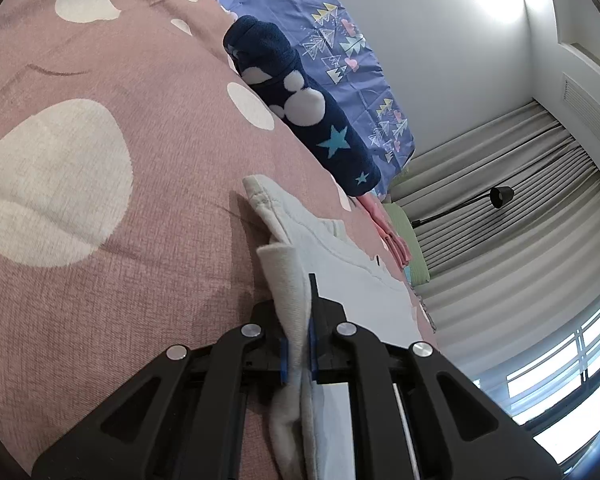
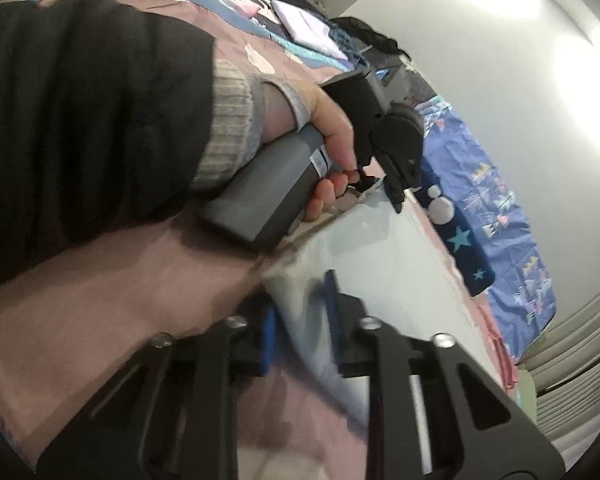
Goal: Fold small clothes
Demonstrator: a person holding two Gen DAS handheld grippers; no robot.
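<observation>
Pink spotted bedspread [image 1: 80, 208] carries the pale grey garment [image 1: 352, 264], soft, limp, light knit that sags unless pinched at hems or corners; 2 grippers hold it, left gripper [image 1: 298, 344] clamped on a folded edge, right gripper [image 2: 300, 336] clenched on another edge.

A pink bedspread [image 1: 100, 200] with large cream spots is covering the bed. A rolled navy fleece [image 1: 300, 108], patterned with white mouse-head shapes and pale blue stars, is lying along the spread's far edge, beside a blue sheet [image 1: 296, 4] printed with small trees and hearts. Grey curtains [image 1: 520, 200] are hanging across a bright window [image 1: 560, 372], a black lamp [image 1: 502, 196] is reaching out before them, and a white wall [image 1: 440, 40] is catching the glare.
</observation>
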